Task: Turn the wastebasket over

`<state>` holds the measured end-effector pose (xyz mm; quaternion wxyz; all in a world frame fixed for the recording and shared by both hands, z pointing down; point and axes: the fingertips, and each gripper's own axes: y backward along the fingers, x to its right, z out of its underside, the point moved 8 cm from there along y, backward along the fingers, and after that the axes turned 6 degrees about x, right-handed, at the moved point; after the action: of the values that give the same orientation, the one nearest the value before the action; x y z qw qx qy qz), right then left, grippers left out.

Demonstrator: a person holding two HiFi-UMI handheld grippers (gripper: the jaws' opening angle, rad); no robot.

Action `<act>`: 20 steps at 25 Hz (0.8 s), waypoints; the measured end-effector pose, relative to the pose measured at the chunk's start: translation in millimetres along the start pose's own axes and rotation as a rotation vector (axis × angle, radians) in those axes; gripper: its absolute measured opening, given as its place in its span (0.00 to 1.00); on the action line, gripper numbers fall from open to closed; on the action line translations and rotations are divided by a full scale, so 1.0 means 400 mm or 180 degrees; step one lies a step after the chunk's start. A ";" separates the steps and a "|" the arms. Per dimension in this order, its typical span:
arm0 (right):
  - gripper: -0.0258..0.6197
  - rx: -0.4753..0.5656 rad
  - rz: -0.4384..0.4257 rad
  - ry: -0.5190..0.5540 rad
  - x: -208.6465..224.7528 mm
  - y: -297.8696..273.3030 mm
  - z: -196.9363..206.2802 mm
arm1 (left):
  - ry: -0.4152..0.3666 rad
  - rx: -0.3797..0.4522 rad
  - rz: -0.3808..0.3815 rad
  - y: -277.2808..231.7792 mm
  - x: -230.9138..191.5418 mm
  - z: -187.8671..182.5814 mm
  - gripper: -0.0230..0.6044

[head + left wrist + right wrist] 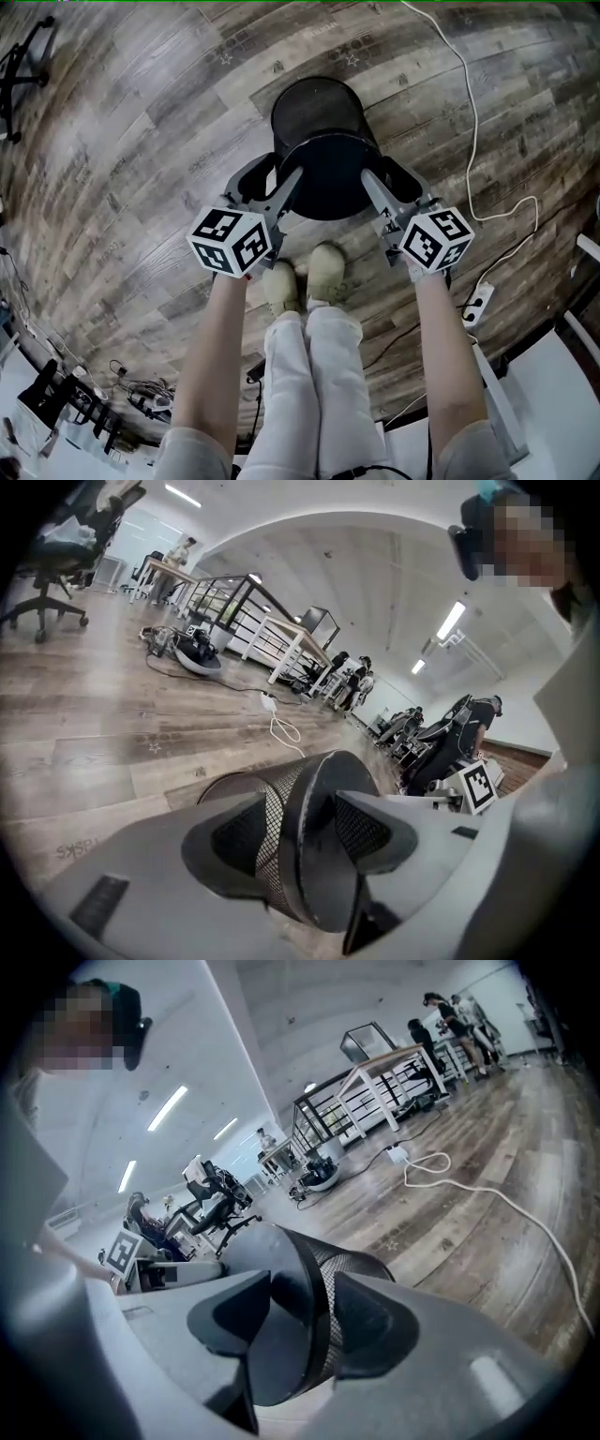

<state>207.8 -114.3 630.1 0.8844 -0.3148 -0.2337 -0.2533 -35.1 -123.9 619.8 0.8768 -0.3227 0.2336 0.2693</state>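
A person stands over a wooden floor [141, 141] with a gripper in each hand, both clamped on a black mesh wastebasket [319, 117] just in front of the person's pale shoes [305, 277]. The wastebasket is tipped, its solid bottom turned up toward the person and its mouth pointing away. Whether the far rim touches the floor cannot be told.

The left gripper [277, 178] grips the bottom edge on the wastebasket's left side. Its jaws stand wide, one pad on the mesh wall and the other on the solid bottom. The right gripper [386, 180] holds the opposite side of the same edge in the same way, jaws wide, with the rim pinched between the pads. Each gripper's marker cube [232, 241] sits nearer the person than the wastebasket.

A white cable [469, 112] trails across the floor to the right of the wastebasket, ending near a power strip [478, 302].
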 end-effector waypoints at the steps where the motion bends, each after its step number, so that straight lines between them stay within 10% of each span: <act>1: 0.36 0.0033 -0.0028 0.0020 -0.004 0.012 0.014 | -0.0037 0.0022 0.0049 0.012 0.002 0.012 0.39; 20: 0.37 -0.0666 -0.0147 0.0308 -0.126 0.192 0.355 | -0.0346 -0.1210 0.0442 0.244 0.005 0.324 0.40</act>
<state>178.9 48.4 665.9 0.8508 -0.3874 -0.1702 -0.3115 -63.9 29.3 664.2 0.7908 -0.4504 0.1526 0.3854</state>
